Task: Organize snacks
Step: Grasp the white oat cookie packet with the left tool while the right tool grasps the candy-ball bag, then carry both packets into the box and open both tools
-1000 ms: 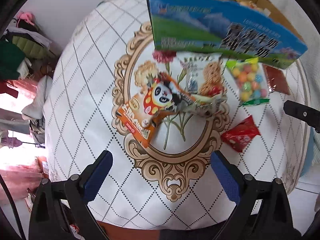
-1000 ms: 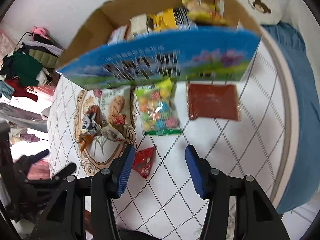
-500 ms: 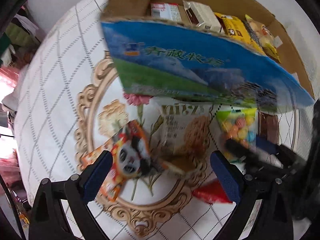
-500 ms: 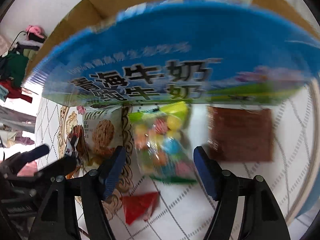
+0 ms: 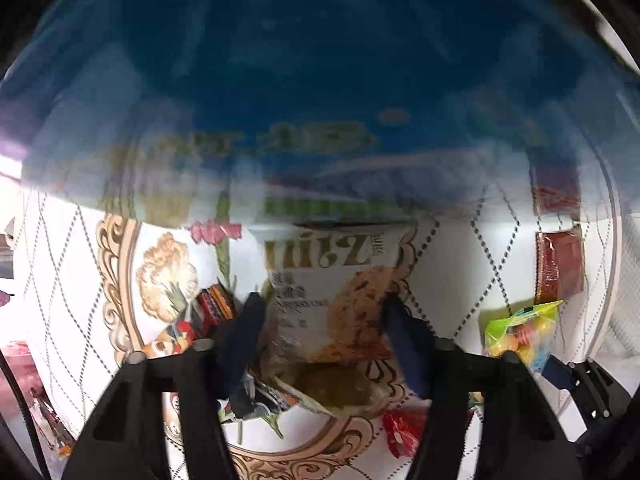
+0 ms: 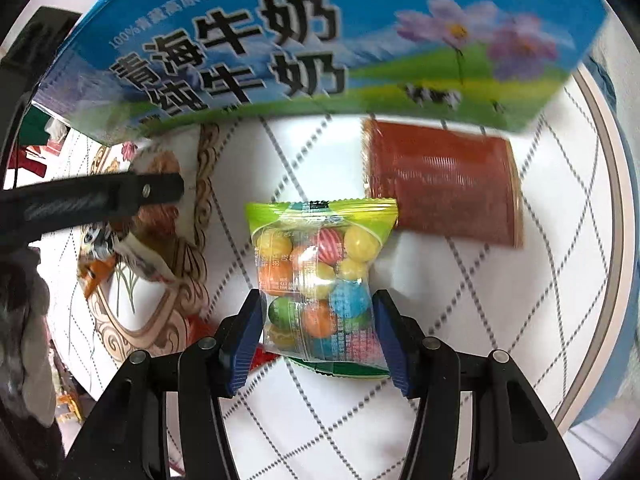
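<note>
Closing both grippers over snacks on the quilted white table (image 6: 480, 320).
Left gripper (image 5: 324, 336) pinches the cookie bag (image 5: 332, 300); right gripper (image 6: 318, 338) squeezes the candy bag (image 6: 320, 272); milk box (image 6: 320, 40) behind.

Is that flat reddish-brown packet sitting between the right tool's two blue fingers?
No. The bag of coloured candy balls lies between the right gripper's closing fingers; the reddish-brown packet lies apart, near the milk carton box.

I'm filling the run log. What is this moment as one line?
left tongs: closing around cookie packet | right tongs: closing around candy bag | box: behind both
</note>
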A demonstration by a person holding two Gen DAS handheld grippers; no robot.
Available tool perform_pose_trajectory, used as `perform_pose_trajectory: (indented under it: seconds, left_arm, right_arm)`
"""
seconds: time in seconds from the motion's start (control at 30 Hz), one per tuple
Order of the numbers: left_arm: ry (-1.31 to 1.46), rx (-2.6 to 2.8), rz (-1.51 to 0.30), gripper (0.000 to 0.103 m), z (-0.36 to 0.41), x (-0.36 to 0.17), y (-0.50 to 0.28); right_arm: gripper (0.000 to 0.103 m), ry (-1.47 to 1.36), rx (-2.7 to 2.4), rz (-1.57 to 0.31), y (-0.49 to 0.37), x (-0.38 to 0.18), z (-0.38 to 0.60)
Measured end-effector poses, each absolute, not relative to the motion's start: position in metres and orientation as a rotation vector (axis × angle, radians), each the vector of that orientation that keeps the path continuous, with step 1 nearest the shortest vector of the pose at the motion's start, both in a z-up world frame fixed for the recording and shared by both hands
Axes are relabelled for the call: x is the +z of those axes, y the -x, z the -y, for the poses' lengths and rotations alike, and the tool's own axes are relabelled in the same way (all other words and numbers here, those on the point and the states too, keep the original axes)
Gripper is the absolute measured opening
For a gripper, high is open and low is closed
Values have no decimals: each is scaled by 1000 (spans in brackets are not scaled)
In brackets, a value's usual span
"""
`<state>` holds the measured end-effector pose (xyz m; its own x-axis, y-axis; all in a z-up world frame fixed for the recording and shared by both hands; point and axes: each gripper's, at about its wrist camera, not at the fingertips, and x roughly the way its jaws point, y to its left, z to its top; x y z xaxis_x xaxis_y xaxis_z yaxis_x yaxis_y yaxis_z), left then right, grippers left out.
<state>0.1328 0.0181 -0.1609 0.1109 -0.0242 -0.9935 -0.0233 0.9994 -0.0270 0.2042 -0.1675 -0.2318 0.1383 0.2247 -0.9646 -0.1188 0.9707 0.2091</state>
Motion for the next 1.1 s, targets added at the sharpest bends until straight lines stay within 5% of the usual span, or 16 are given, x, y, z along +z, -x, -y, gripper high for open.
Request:
perform_pose_trajectory:
  seconds: [0.4,0.93,1.1]
  left_arm:
    - [81,-32,-1589,49,-23,-178,-27]
    - [35,-13,-1604,56,5,-210,-42]
    - [14,-14,-1551,51,13,-191,-43]
  right_arm:
    - [56,-211,207,-1519,-165,-239,205]
    - [65,-189,122,-1531,-170,-278,173]
    - [53,-148,129,-1477,-170,-272,175]
